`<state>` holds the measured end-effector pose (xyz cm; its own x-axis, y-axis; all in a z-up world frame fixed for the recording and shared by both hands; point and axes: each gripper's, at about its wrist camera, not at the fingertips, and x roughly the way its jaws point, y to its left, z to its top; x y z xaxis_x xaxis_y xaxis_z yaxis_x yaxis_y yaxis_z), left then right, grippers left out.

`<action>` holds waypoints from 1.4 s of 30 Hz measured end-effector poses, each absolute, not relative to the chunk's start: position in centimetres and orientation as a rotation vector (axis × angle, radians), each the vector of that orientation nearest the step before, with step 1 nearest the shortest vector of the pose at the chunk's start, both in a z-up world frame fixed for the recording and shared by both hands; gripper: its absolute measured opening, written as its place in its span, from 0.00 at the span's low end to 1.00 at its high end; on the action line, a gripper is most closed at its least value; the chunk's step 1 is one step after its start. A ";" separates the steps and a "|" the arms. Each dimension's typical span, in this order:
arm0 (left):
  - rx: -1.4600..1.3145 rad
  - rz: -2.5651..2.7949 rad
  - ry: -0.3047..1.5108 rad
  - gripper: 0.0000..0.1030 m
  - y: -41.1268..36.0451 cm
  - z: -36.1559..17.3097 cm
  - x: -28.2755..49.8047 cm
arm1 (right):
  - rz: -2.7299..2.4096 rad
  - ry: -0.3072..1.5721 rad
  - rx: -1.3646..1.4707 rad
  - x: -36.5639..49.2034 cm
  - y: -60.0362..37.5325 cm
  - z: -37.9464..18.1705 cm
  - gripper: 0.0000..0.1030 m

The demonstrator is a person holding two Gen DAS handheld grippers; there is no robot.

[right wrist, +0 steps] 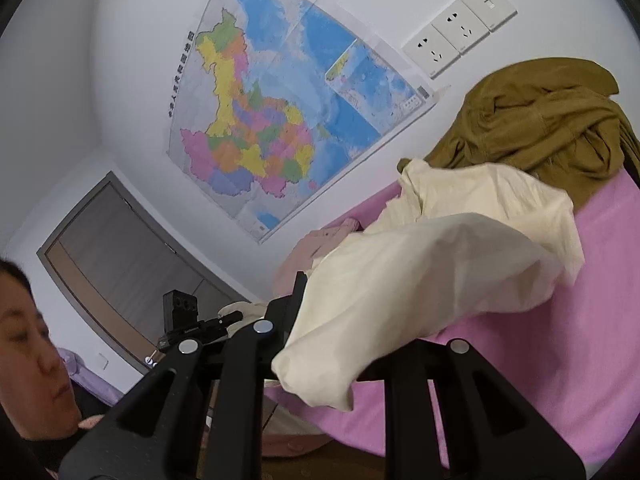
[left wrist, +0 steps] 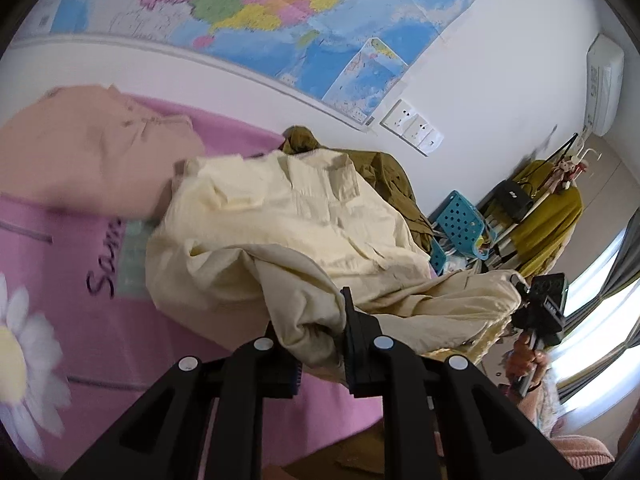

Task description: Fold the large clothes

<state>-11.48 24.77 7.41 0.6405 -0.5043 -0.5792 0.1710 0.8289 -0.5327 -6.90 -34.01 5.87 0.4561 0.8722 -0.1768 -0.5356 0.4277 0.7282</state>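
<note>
Both claws pinch the cream shirt above the pink bed.

Left claw [left wrist: 316, 344] grips a bunched fold of the cream shirt [left wrist: 288, 216] between its black fingers [left wrist: 356, 344]; the cloth drapes away from it over the pink bed [left wrist: 120, 344]. Right claw [right wrist: 320, 344] clamps another edge of the shirt [right wrist: 420, 280], and the fabric hides one finger. Beyond the shirt, a peach garment [left wrist: 88, 152] lies flat on the bed, and a brown garment [right wrist: 532, 120] sits heaped by the wall under a map [right wrist: 280, 100] and sockets [right wrist: 460, 28].
</note>
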 end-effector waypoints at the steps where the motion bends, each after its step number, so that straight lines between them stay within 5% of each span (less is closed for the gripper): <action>1: -0.450 -0.401 0.781 0.14 24.8 7.8 -10.9 | 0.941 0.595 0.650 -6.3 -34.0 6.2 0.16; 20: -0.373 -0.296 0.815 0.14 25.2 10.3 0.0 | 0.849 0.668 0.707 5.6 -32.1 7.4 0.18; 42: -0.266 -0.109 0.918 0.14 24.2 7.5 10.0 | 0.742 0.807 0.769 15.4 -29.9 4.2 0.23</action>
<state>9.98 24.21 7.47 0.6043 -0.2057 -0.7697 -0.0199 0.9619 -0.2727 15.37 -29.90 4.17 0.4833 0.8061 -0.3413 -0.2725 0.5091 0.8164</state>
